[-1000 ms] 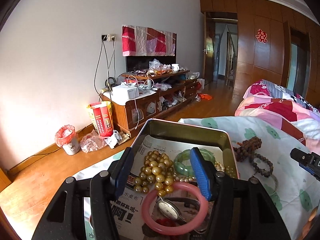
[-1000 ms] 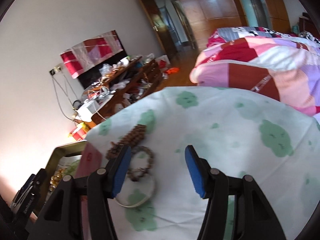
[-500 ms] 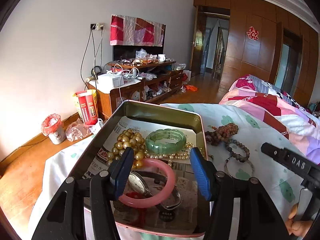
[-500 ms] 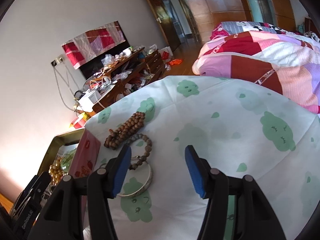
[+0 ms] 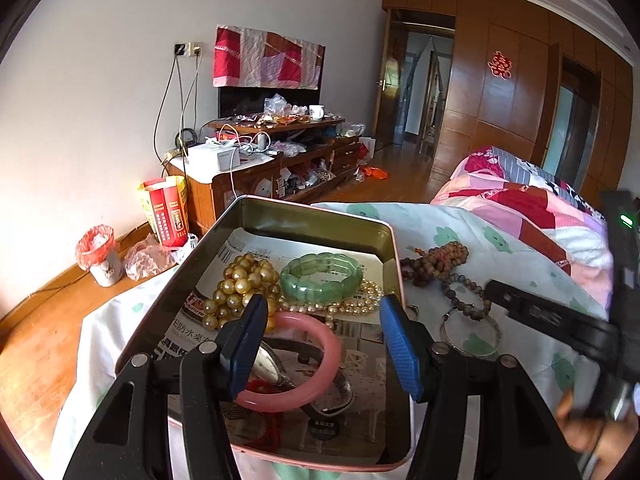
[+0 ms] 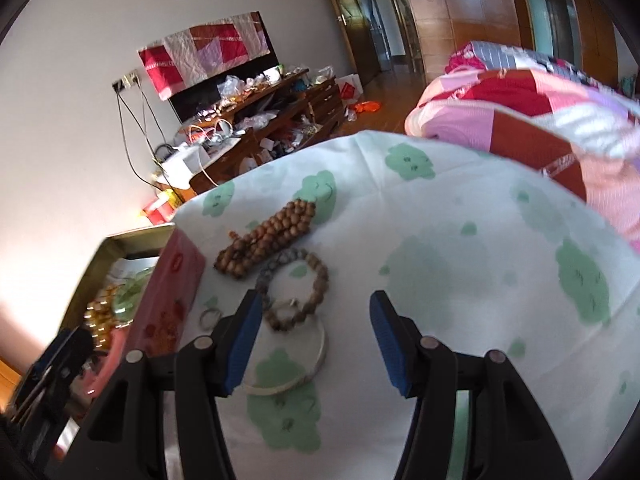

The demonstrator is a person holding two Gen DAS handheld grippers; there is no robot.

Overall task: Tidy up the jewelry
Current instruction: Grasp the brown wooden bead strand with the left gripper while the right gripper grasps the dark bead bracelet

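Note:
A pink tin box (image 5: 394, 248) (image 6: 182, 276) sits on the bed and holds a pink bangle (image 5: 320, 334), a green stone bracelet (image 5: 322, 278), gold bead strands (image 5: 240, 284), a thin pearl chain and a watch. My left gripper (image 5: 322, 344) is open and empty above the box's near half. On the sheet right of the box lie a brown wooden bead string (image 6: 266, 238) (image 5: 440, 258), a grey-brown bead bracelet (image 6: 298, 292), a silver bangle (image 6: 292, 360) and a small ring (image 6: 210, 316). My right gripper (image 6: 314, 342) is open and empty over the silver bangle.
The bed has a white sheet with green prints (image 6: 460, 260) and a pink patchwork quilt (image 6: 532, 112) at the far right. Beyond the bed's edge are a wooden floor, a cluttered TV cabinet (image 5: 272, 164) and a bin (image 5: 98, 256).
My left gripper has pulled back and up from the box, so the whole box shows. My right gripper has moved nearer to the beads and the silver bangle. Both stay open.

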